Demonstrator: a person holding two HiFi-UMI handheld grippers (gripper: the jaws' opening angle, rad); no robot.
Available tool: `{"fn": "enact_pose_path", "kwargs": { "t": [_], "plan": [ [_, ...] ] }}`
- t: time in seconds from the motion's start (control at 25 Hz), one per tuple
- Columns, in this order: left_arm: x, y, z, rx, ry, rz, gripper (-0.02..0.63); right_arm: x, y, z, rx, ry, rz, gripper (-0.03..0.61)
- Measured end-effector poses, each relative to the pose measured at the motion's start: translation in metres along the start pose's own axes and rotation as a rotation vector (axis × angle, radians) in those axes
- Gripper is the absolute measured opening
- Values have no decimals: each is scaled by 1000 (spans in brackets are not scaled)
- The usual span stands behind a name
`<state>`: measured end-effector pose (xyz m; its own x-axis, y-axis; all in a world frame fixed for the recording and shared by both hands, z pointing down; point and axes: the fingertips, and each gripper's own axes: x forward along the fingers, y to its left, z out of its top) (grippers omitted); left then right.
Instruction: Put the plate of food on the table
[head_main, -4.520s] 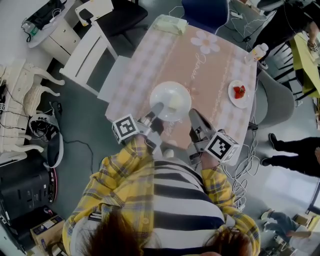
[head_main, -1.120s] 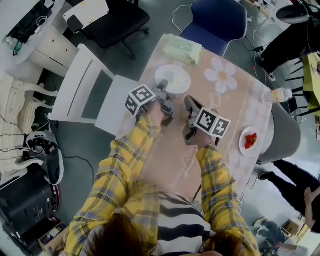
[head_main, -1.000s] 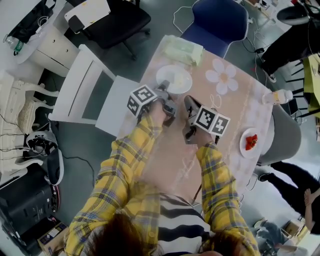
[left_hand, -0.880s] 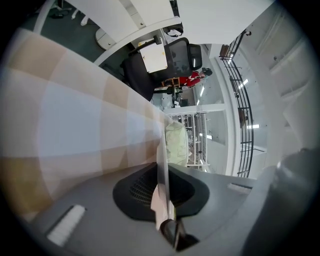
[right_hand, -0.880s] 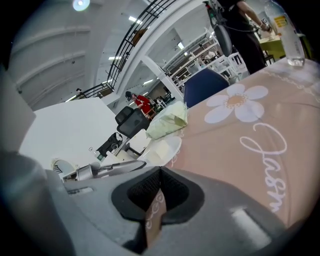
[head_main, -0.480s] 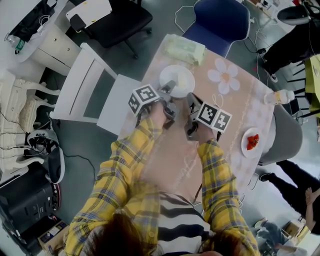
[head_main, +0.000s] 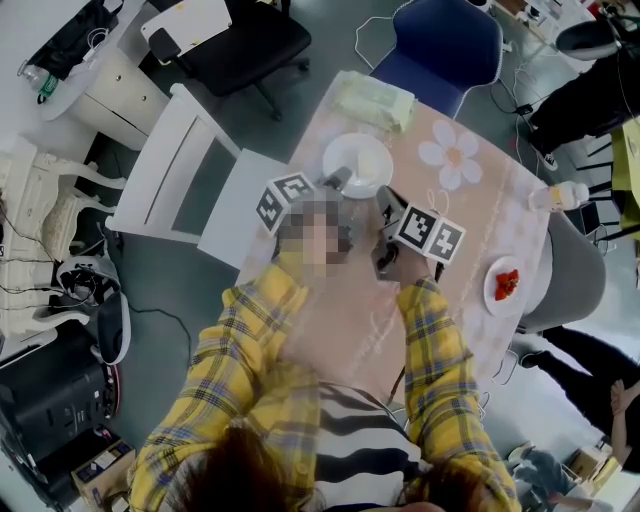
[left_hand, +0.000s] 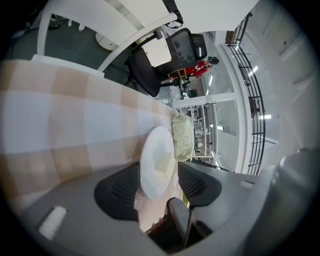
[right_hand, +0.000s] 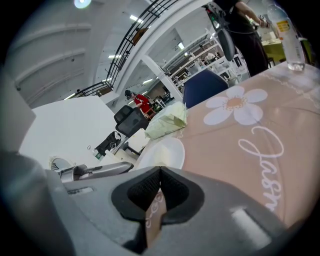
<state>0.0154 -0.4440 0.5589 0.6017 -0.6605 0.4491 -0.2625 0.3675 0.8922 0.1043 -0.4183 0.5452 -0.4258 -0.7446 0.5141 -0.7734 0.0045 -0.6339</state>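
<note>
The white plate (head_main: 358, 165) with a pale piece of food rests on the pink tablecloth (head_main: 450, 260), at the far left of the table. My left gripper (head_main: 338, 181) is at its near rim. In the left gripper view the jaws have just been opening and stand wide apart. The plate (left_hand: 157, 167) rim lies between the dark pads (left_hand: 120, 192), which do not press on it. My right gripper (head_main: 388, 203) hovers just right of the plate, shut with nothing in it. In the right gripper view its pads (right_hand: 142, 192) meet, and the plate (right_hand: 162, 152) lies ahead.
A pale green packet (head_main: 374, 100) lies beyond the plate at the table's far edge. A small plate of strawberries (head_main: 503, 284) and a bottle (head_main: 555, 195) are at the right side. A blue chair (head_main: 445, 40) and a white chair (head_main: 190, 170) flank the table.
The plate went from the table's near edge to its far left part in my left gripper. The left jaws, shut on the rim a second ago, have opened. The right gripper stayed put.
</note>
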Motion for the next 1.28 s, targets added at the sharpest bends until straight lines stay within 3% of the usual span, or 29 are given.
{"fn": "enact_pose_path", "kwargs": {
  "t": [0.2, 0.28, 0.4, 0.52, 0.76, 1.0, 1.12, 1.28],
  "plan": [
    [-16, 3, -7, 19, -16, -29, 226, -3, 1, -2, -12, 2, -5, -2],
    [-23, 2, -10, 72, -30, -54, 175, -4, 3, -6, -24, 10, -6, -2],
    [-35, -6, -16, 172, -47, -140, 0, -8, 6, -13, -52, 22, -6, -2],
    [-44, -17, -25, 248, -30, -242, -1, -12, 12, -18, -63, 20, 5, -2],
    [-63, -26, -50, 568, -15, -288, -1, -29, 20, -26, -84, -1, 25, -2],
    [-88, -28, -80, 990, -5, -247, -2, -50, 28, -35, -127, -11, 41, -2],
    [-97, -21, -91, 1089, 5, -219, 0, -65, 31, -39, -164, -27, 42, -2],
    [-112, -12, -107, 1147, 25, -209, 0, -86, 35, -48, -194, -42, 44, -2]
  ]
}}
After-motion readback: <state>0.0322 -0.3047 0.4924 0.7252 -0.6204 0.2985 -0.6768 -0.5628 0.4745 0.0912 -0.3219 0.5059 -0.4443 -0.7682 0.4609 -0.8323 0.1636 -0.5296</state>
